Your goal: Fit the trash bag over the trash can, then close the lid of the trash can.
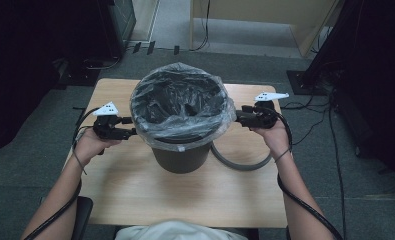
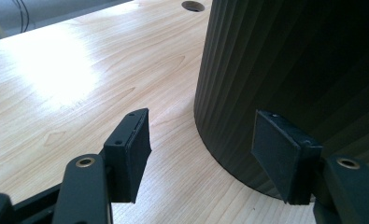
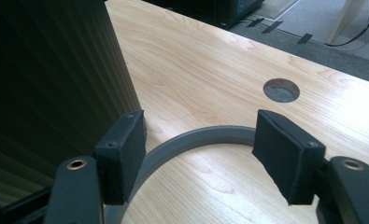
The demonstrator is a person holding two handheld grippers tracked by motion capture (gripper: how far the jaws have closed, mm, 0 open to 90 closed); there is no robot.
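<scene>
Now your left gripper (image 2: 201,149) and right gripper (image 3: 201,149), jaws spread and holding nothing, flank the dark ribbed plastic-lined bin (image 1: 181,150) beside a grey plastic ring (image 3: 205,136).

Bin (image 1: 181,150) mid-table (image 1: 135,200), ring (image 1: 240,162) at its right, tongs either side.

The bin (image 1: 180,150) is dark grey-brown with fine upright ribbing, lined by a clear, shiny bag (image 1: 182,102) that shows black inside. Under the bin, the table (image 1: 135,190) is pale wood with light grain. Right of the bin lies a plain grey ring (image 1: 240,162). Both grippers (image 1: 132,132) (image 1: 237,118) beside the bin are black, topped with white plates; the floor (image 1: 30,150) is grey.
</scene>
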